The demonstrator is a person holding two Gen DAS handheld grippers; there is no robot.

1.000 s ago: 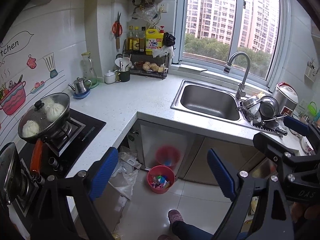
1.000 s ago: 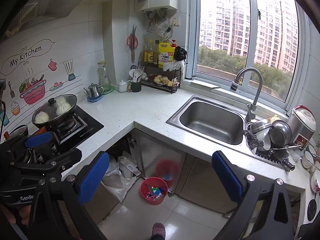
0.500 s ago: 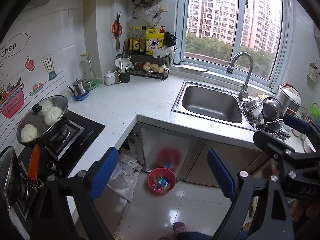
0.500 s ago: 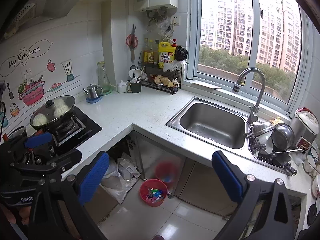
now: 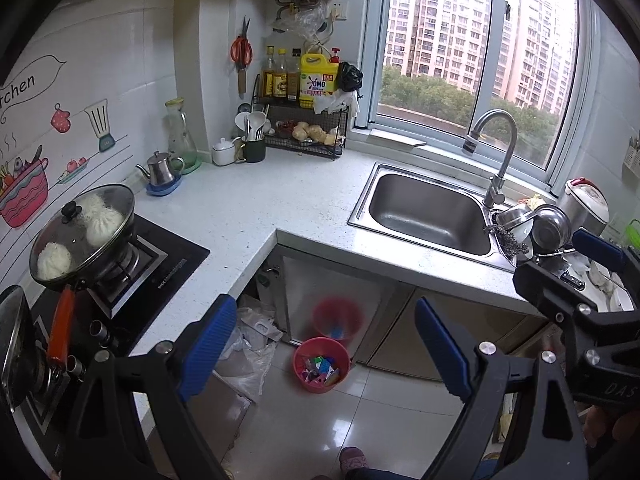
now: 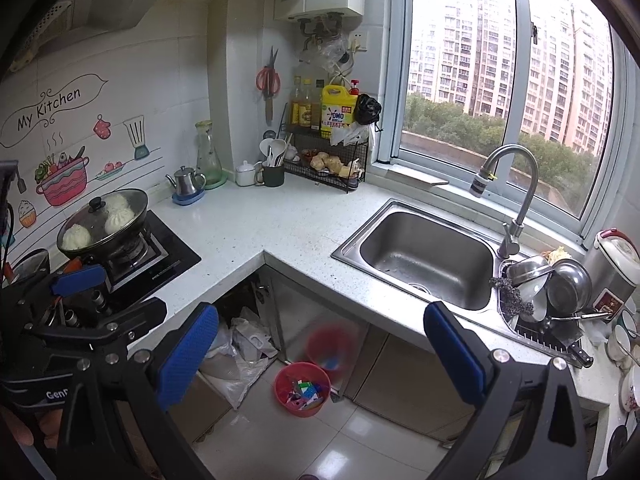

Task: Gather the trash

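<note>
A small red trash bin [image 5: 321,365] with colourful scraps inside stands on the tiled floor below the counter corner; it also shows in the right wrist view [image 6: 302,389]. My left gripper [image 5: 322,350] is open and empty, held high above the floor with the bin seen between its blue pads. My right gripper [image 6: 320,354] is open and empty too, at a similar height. The right gripper also shows at the right edge of the left wrist view [image 5: 576,280], and the left gripper at the left edge of the right wrist view [image 6: 80,304].
An L-shaped white counter [image 5: 256,208] holds a steel sink [image 5: 428,212], a dish rack with bowls [image 5: 536,232], a stove with a lidded pan of buns [image 5: 84,232], a kettle [image 5: 160,170] and a condiment rack [image 5: 304,120]. Plastic bags [image 5: 252,344] lie under the counter.
Both views have drifted slightly back and up. Both grippers stay open and empty.
</note>
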